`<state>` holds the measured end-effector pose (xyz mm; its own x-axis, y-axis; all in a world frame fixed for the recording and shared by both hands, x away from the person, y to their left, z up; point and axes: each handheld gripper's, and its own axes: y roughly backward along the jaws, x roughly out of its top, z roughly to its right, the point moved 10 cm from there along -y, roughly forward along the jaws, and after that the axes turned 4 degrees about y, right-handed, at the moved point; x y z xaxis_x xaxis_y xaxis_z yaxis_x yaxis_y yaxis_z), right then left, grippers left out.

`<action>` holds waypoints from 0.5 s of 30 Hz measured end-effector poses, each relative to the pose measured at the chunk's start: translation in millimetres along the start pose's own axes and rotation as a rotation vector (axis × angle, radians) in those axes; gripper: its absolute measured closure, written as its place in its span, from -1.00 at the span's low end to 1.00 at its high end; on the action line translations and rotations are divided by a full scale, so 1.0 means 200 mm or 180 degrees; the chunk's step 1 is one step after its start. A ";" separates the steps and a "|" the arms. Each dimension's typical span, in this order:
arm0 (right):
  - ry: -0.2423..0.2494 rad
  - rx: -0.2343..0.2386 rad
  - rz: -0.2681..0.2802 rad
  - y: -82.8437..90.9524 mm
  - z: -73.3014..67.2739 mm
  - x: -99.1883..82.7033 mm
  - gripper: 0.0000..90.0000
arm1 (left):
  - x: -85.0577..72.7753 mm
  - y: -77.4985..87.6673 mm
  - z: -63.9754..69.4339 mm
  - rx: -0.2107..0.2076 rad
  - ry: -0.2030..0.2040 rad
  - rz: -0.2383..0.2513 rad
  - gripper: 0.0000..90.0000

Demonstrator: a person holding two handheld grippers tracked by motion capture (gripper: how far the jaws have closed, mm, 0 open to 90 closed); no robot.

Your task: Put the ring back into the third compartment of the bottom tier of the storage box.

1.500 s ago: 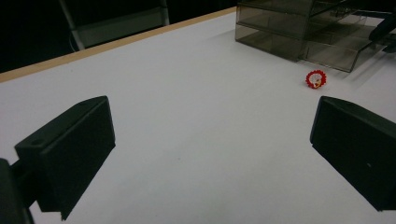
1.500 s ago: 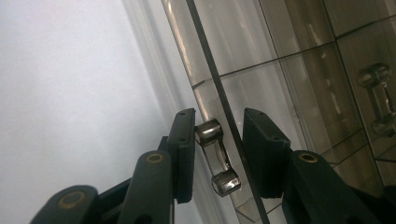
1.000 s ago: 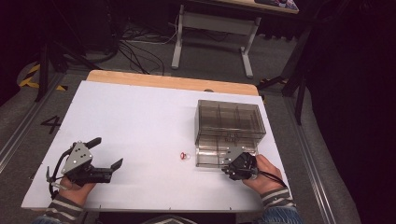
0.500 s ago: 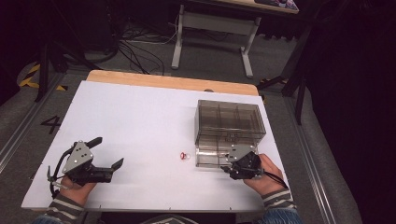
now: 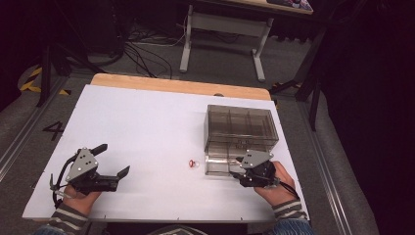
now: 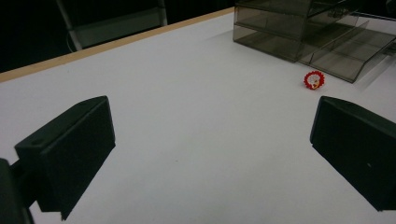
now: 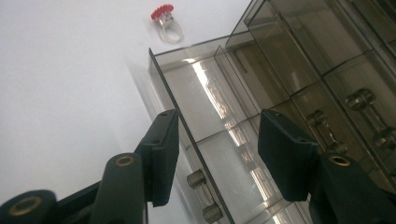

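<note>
While the right tool [image 7: 215,154] stands with its jaws parted over the front of the pulled-out drawer [image 7: 219,154], having just been opening, its pads press on nothing: the drawer's handle [image 7: 203,196] lies below and between them, released. The left tool [image 5: 111,166] rests wide open and empty on the white worktop [image 5: 147,122], well apart from the work.

The drawer belongs to the smoked plastic organizer [image 5: 241,125] and stands drawn toward the person. The red-topped ring [image 5: 193,164] lies on the worktop just beside the drawer's left corner, outside it.

Risks, as judged:
- A pad catching the drawer's thin front wall on withdrawal could drag the drawer further out or skew the light organizer.
- The ring is small and clear-banded; a jaw sweeping low toward it could flick it away across the smooth surface.
- A pinch on the band alone may slip.
</note>
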<state>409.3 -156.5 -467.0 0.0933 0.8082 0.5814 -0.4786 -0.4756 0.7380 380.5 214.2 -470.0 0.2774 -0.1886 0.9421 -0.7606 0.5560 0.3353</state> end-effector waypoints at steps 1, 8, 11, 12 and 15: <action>-0.0006 -0.0007 0.0018 0.00 0.00 0.01 0.09 | 0.00 0.00 0.00 -0.0006 0.0006 -0.0004 -0.98; -0.0107 0.0010 0.0152 0.03 0.00 0.04 0.06 | 0.00 0.00 0.00 -0.0002 0.0019 0.0013 -0.98; -0.0167 0.0037 0.0186 0.03 0.00 0.05 0.05 | 0.00 0.00 -0.01 0.0002 -0.0003 0.0013 -0.98; -0.0182 0.0046 0.0190 0.02 0.00 0.05 0.05 | 0.01 0.00 -0.01 0.0008 -0.0012 0.0007 -0.98; -0.0211 0.0039 0.0199 0.03 0.00 0.06 0.05 | 0.00 0.00 0.00 -0.0009 0.0007 -0.0003 -0.98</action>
<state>407.9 -150.4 -456.2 0.1216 0.7523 0.6475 -0.4745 -0.5290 0.7036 380.4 214.2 -469.5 0.2794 -0.1871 0.9418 -0.7587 0.5581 0.3360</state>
